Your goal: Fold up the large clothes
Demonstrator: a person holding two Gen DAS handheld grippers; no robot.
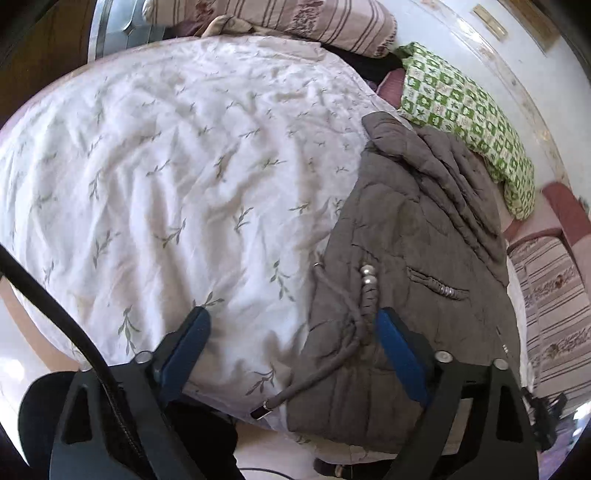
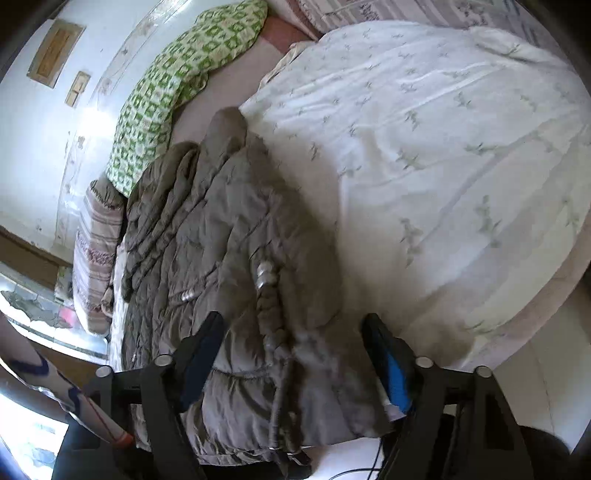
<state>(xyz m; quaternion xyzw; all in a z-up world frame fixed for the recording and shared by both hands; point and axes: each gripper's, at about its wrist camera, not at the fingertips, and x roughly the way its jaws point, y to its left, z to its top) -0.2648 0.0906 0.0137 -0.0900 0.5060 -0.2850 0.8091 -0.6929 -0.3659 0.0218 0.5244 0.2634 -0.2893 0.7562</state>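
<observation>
Already bunched into a rough bundle, the grey-brown quilted coat (image 1: 406, 236) lies along one side of the bed on the white leaf-print duvet (image 1: 166, 166), its near end at the bed's edge closest to me. I judge it sits there so both tools can reach it from the bedside. It looks puffy and soft, stitched in channels, with a braided drawcord (image 1: 364, 295) carrying silvery metal beads and a loose cord end trailing toward the edge.

My left gripper (image 1: 291, 332) hangs spread wide over the coat's near corner, pinching nothing. My right gripper (image 2: 295, 339) is likewise spread, straddling the coat's bulky end without closing on it.

Beyond the coat lie a green-checked pillow (image 1: 461, 110) and a striped pillow (image 1: 295, 18) against the white wall (image 2: 29, 147).
</observation>
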